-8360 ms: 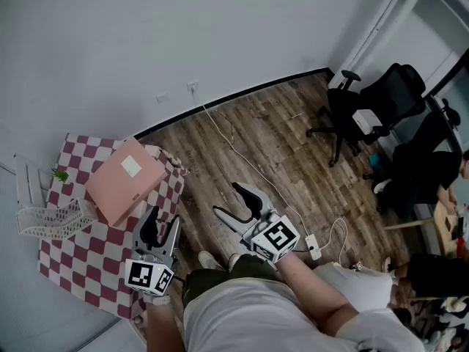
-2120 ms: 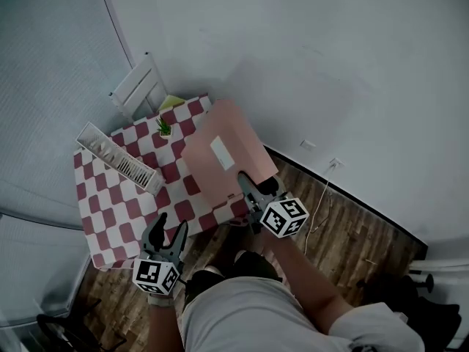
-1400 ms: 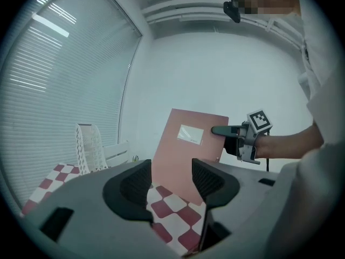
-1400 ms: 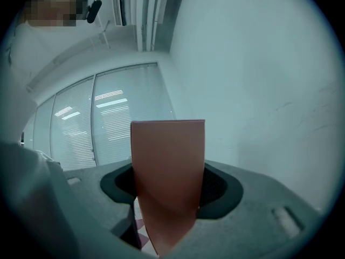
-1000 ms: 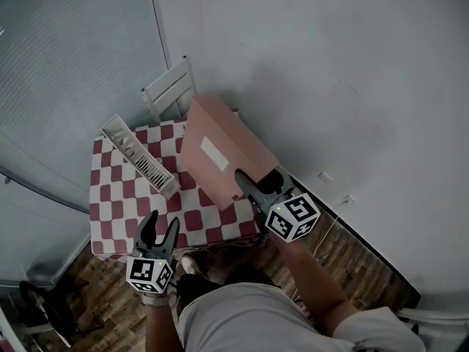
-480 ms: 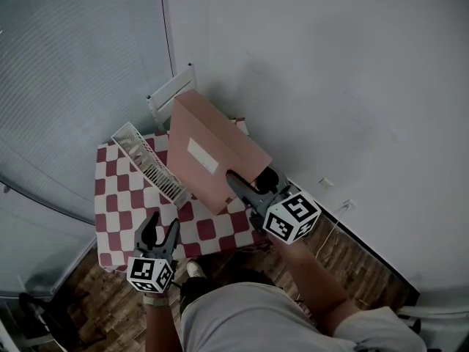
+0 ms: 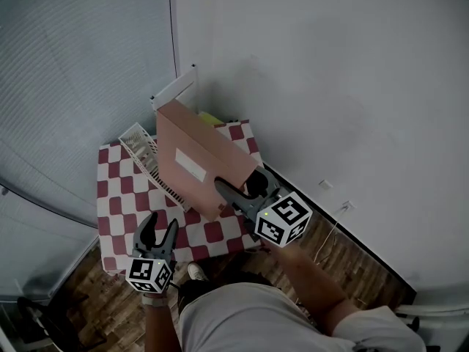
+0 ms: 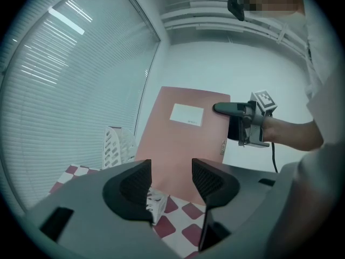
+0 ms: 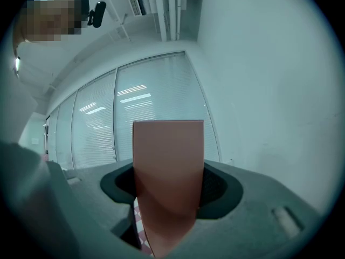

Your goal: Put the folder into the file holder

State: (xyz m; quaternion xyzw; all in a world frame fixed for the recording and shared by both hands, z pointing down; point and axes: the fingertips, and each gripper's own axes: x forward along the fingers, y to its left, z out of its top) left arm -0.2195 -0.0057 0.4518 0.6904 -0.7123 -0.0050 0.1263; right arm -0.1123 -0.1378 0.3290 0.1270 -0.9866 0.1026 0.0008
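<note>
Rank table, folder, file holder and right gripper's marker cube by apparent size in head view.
Largest first:
1. table.
2. folder, though it is held up nearer the camera.
3-4. file holder and marker cube on the right gripper: unsure. The holder is partly hidden behind the folder, and the cube sits nearer.

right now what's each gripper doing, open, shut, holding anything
left gripper: open, nothing between its jaws.
right gripper: shut on the pink flat cardboard folder, held upright above the table.

Checkered table (image 7: 117,196) carries white file holder (image 7: 139,142).
</note>
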